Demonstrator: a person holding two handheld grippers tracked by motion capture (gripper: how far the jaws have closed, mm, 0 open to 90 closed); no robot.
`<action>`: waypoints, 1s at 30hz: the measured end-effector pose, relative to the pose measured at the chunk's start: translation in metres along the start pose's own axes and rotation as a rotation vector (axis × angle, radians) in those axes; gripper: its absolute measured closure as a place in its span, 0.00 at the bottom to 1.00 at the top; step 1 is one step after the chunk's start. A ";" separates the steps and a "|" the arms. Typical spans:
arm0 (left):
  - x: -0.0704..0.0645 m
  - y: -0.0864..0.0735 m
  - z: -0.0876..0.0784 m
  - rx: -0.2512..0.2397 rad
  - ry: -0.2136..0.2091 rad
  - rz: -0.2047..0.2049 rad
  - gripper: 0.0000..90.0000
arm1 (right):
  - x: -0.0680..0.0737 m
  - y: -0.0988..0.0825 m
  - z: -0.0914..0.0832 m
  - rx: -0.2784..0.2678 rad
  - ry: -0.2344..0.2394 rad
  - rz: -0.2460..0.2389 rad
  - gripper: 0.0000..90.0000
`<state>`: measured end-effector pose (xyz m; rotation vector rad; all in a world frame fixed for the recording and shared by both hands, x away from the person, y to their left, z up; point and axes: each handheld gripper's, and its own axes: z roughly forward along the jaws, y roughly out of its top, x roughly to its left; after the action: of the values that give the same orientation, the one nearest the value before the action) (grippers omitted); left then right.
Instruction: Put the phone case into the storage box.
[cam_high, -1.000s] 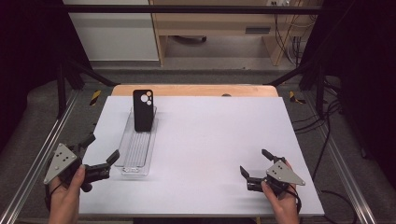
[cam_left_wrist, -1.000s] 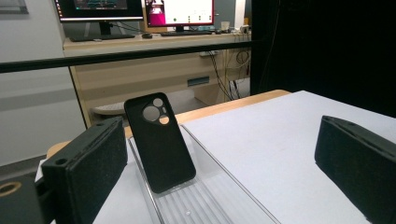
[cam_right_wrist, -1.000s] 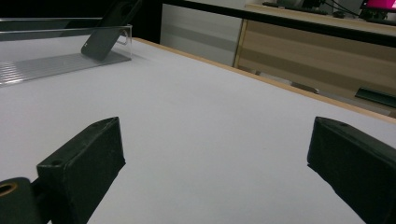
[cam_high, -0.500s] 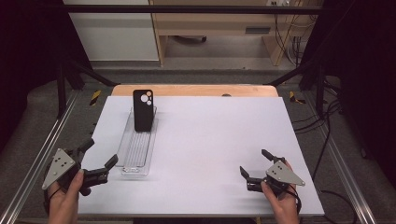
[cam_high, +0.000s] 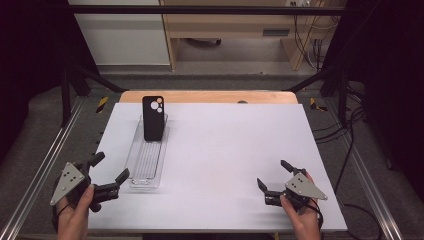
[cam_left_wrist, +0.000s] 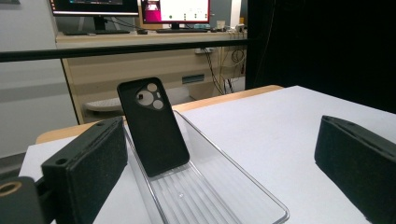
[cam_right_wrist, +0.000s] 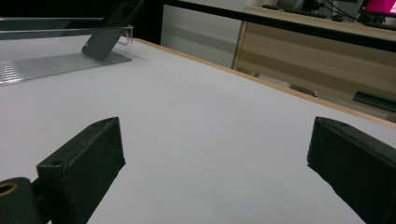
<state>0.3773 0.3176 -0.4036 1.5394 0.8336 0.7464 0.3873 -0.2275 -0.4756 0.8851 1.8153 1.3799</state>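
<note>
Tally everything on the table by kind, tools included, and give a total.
Phone case: 1
Clear tray: 1
Tools: 2, left tool and right tool, both open
Total: 4

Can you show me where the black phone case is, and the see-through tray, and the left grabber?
black phone case (cam_left_wrist: 154, 133), left gripper view, middle of its back.
clear tray (cam_high: 161, 165), high view, its right rim.
left gripper (cam_high: 110, 167), high view, midway between its open fingertips.
</note>
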 end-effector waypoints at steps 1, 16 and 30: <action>-0.001 -0.001 0.001 0.001 0.000 -0.001 0.02 | 0.000 0.000 0.000 0.000 0.000 0.000 0.05; -0.004 -0.019 0.004 0.015 0.004 -0.002 0.02 | -0.001 0.000 -0.001 -0.001 -0.002 0.000 0.04; -0.002 -0.032 0.004 0.019 0.014 0.032 0.02 | -0.005 0.001 -0.004 -0.011 -0.017 0.004 0.05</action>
<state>0.3761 0.3164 -0.4361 1.5691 0.8299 0.7754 0.3869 -0.2330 -0.4734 0.8925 1.7923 1.3794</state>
